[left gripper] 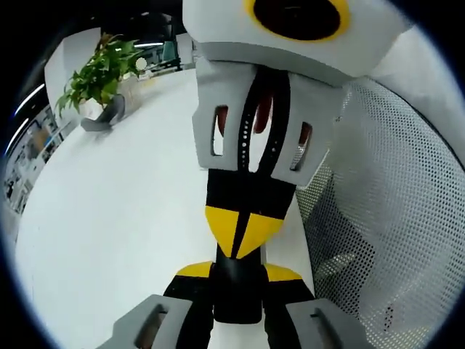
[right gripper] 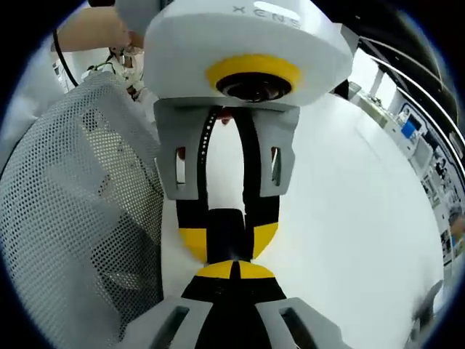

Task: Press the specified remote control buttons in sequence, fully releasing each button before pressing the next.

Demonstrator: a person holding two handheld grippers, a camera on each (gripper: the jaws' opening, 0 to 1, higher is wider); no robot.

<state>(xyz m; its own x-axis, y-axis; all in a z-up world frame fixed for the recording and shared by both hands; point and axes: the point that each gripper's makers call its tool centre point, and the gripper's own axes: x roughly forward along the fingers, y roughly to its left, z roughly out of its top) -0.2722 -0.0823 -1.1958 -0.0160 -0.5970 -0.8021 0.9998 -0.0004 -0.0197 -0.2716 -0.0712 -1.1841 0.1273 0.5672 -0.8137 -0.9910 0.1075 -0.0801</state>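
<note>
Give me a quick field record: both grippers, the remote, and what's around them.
left gripper: jaws closed on a black object, probably the remote, seen end-on
right gripper: jaws shut, yellow tips against the black object's end
buttons: hidden, cannot tell which is pressed
table: white
mesh panel: white, beside both grippers
potted plant: far side of the table

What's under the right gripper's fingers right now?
A black object, probably the remote, clamped in the left gripper's fingers. The right gripper's shut fingers cover its face, so no button is visible.
</note>
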